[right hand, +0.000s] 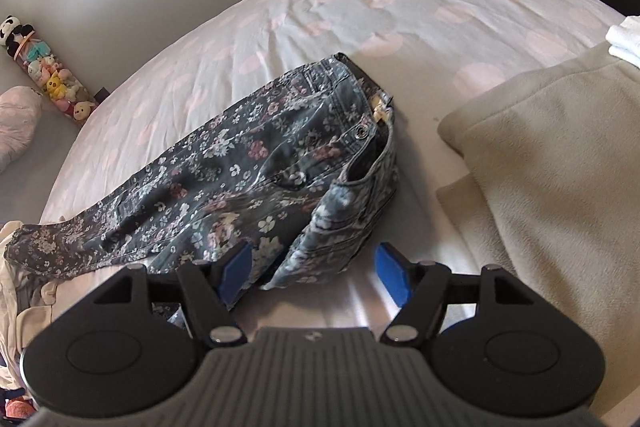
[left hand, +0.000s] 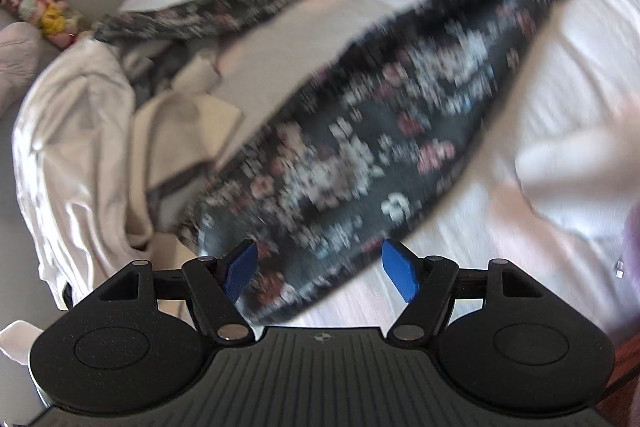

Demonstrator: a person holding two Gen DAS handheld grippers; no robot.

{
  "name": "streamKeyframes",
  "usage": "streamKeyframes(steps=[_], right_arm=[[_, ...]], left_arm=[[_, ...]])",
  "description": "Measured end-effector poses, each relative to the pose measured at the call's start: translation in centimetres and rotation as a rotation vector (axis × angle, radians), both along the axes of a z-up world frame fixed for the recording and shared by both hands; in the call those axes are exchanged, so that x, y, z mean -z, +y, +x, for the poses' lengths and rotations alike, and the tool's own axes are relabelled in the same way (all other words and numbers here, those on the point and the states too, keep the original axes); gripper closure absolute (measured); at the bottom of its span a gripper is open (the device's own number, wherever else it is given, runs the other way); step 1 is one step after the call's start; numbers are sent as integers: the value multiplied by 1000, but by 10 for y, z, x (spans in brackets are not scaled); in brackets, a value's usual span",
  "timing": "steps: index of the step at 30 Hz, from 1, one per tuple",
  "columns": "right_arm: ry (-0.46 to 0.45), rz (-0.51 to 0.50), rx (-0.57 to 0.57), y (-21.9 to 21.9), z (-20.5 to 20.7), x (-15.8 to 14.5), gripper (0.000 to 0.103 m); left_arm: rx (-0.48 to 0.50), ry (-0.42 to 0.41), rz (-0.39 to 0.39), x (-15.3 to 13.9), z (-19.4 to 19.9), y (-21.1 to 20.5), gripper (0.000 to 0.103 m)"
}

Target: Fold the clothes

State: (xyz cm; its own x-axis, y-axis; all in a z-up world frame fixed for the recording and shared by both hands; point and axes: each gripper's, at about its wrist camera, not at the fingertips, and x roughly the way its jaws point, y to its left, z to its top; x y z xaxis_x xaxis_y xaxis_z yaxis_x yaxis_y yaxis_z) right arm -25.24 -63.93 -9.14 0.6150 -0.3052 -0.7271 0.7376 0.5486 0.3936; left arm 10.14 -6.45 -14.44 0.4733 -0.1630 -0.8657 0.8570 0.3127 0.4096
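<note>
The floral jeans lie on the bed, one pair only, stretched across the polka-dot sheet with the waistband toward the middle of the bed and a leg trailing off toward its left edge. In the right wrist view the right tool sits just short of the waist end — its two blue pads are spread apart, the left pad overlapping the denim's near hem and the right pad over bare sheet, gripping nothing. In the left wrist view, which is heavily motion-blurred, the same jeans run diagonally from just in front of the left tool up toward the far right, both legs visible as two dark strips with pale sheet between them. That tool is also spread wide, with the fabric lying between and beyond its pads; whether either pad touches the cloth cannot be told through the blur. One beige fleece blanket lies folded at the bed's right edge, with a small white folded item beyond it. A heap of white and cream clothes sits at the left edge, by the trailing leg. Beside the bed stands one clear tube of plush toys, with a panda on top.
</note>
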Motion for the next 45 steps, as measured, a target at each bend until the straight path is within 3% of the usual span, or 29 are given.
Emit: streamKeyframes(steps=[4,10,13,15,17,18,21,26,29,32,37,41,45], right_arm=[[10,3,5,0,5,1,32],[5,49,67,-13,1,10,32],[-14,66,79,-19,7,16,32],[-26,81,93,-24,13,21,34],[-27,84,107,-26,18,23,63],[-18,74,115,-27,20,23,84],[-10,36,133,-24,18,13,88],[-43,-61,188,-33,-9,-25,91],[-47,-86,224,-46,-30,-41,92],[-27,-74,260,-56,-46,-39,92],[-8,1,300,-62,-58,-8,92],[-2,43,311,-62,-56,9,92],[-5,-8,282,-61,-52,0,92]], left_arm=[[-10,40,35,21,6,5,35],[-85,72,-24,29,16,10,36],[-104,96,-47,28,19,10,48],[-114,92,-63,26,18,8,64],[-140,81,-78,24,20,5,76],[-162,77,-89,22,21,4,83],[-207,39,-131,9,27,4,91],[-242,-44,-235,-43,37,9,93],[-243,-78,-255,-72,41,14,95],[-208,-62,-213,-72,36,16,95],[-178,-38,-140,-55,22,21,95],[-193,-38,-154,-47,16,25,95],[-198,-94,-192,-64,21,19,95]])
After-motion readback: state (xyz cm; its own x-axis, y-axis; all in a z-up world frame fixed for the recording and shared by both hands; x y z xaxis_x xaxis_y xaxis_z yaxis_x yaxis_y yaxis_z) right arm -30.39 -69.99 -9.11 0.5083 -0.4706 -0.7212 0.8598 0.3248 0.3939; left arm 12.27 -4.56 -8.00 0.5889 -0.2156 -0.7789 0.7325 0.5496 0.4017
